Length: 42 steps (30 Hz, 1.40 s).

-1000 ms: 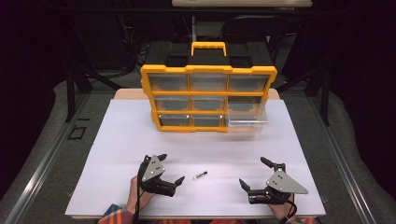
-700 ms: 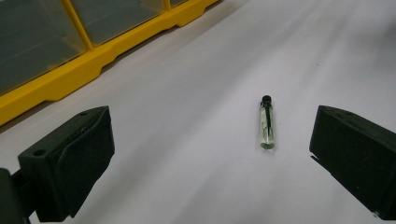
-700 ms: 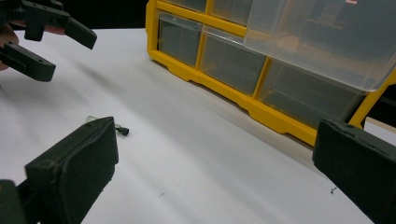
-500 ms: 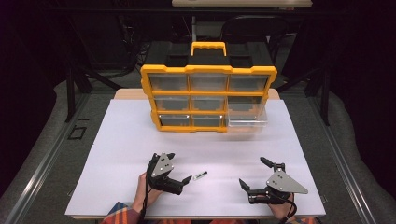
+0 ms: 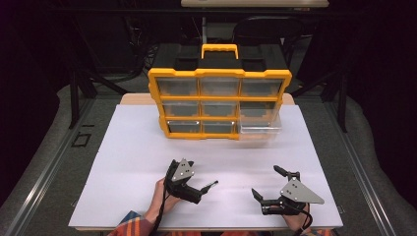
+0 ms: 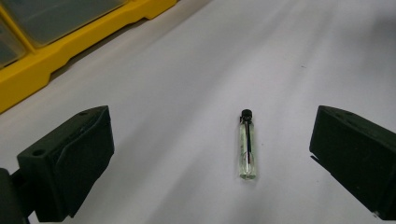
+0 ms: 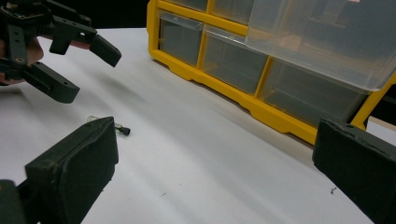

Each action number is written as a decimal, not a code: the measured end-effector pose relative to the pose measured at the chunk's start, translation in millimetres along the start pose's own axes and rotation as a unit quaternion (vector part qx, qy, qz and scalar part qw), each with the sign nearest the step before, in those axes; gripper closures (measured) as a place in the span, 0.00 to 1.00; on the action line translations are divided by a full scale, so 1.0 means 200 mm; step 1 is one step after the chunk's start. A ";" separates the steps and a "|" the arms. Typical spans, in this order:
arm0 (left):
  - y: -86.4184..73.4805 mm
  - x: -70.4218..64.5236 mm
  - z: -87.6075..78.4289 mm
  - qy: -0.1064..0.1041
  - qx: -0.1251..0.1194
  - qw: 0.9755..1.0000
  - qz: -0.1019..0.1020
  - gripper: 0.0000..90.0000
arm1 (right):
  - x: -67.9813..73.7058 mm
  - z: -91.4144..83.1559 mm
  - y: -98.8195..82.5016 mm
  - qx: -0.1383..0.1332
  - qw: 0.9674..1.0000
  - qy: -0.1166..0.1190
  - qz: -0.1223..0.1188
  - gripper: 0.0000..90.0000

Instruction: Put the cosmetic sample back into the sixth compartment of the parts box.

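Compared with the earlier frame, the left gripper (image 5: 205,186) has advanced rightward to the vial (image 6: 247,144), which lies flat on the white table (image 5: 128,147) between its spread, empty jaws. Right gripper (image 5: 268,184) position is unchanged, jaws likewise spread and empty.

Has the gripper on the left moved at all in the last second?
Yes. The left gripper has slid right, toward the small vial, closing in on it, judged against the yellow drawer cabinet.
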<state>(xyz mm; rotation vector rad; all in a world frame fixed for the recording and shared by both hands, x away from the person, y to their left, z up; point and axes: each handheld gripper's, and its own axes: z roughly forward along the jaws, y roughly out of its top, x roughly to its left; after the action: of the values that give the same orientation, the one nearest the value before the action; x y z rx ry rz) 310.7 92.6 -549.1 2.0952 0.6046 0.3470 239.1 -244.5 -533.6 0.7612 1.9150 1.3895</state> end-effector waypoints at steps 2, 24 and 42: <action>0.01 0.00 0.02 0.002 0.005 1.000 0.003 0.00 | 0.00 0.00 0.00 0.000 1.000 0.001 -0.001 0.00; 0.03 -0.06 0.15 -0.030 0.075 0.996 0.024 0.48 | 0.00 0.01 0.00 0.007 1.000 0.005 0.001 0.00; 0.03 -0.05 0.17 -0.051 0.085 0.995 0.013 0.78 | 0.00 0.00 -0.01 0.009 1.000 0.007 0.002 0.00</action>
<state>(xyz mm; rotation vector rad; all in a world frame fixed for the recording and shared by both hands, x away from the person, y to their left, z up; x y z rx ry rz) 320.8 60.6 -563.5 2.2692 0.5635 0.2060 239.6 -244.4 -535.1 0.7672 1.9407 1.3847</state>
